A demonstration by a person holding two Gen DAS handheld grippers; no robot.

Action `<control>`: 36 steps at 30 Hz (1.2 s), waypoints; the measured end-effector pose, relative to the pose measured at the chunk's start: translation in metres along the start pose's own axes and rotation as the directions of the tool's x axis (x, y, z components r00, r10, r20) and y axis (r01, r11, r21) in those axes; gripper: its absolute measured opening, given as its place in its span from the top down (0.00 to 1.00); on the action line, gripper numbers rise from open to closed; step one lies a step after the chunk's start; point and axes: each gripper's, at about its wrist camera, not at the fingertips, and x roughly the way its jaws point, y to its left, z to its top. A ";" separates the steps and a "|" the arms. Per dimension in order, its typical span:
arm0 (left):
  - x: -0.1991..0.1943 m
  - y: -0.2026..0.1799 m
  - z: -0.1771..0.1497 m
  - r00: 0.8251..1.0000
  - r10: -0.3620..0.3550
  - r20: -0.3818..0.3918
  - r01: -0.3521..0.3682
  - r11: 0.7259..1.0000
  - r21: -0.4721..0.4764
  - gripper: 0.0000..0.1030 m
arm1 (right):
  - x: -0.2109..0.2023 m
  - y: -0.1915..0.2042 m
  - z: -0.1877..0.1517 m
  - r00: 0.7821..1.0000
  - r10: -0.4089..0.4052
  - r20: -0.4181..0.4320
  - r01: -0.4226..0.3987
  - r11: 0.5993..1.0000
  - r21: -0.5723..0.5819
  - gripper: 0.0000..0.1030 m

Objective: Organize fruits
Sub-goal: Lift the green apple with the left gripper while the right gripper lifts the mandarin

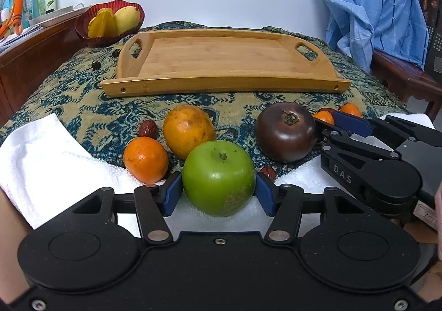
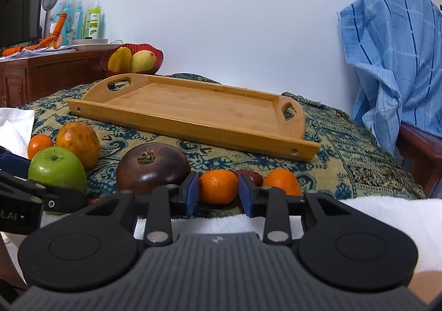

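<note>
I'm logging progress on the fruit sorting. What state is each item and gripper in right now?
Bamboo wooden tray: nothing on it.
Green apple: on the white towel, between the left gripper pads, contact unclear.
Small orange tangerine: on the patterned cloth, between the right gripper pads, contact unclear.
Dark purple round fruit: on the cloth, free.
Red bowl: holds yellow fruit.

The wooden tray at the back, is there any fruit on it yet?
No. The wooden tray shows only bare boards, while the green apple and the other loose fruit lie on the patterned cloth before it.
</note>
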 end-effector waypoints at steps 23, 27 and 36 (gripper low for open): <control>-0.018 0.005 -0.001 1.000 -0.005 0.011 0.005 1.000 -0.001 0.47 | -0.024 0.004 -0.005 0.998 -0.049 0.042 0.048 0.999 0.021 0.57; -0.020 0.006 0.000 1.000 -0.006 0.018 0.006 1.000 -0.003 0.47 | -0.026 0.000 -0.005 1.000 -0.006 0.022 0.004 0.998 0.065 0.51; -0.021 0.008 0.000 1.000 -0.008 0.020 0.008 1.000 -0.007 0.47 | -0.015 -0.007 -0.006 0.999 0.031 -0.021 -0.028 0.993 0.113 0.48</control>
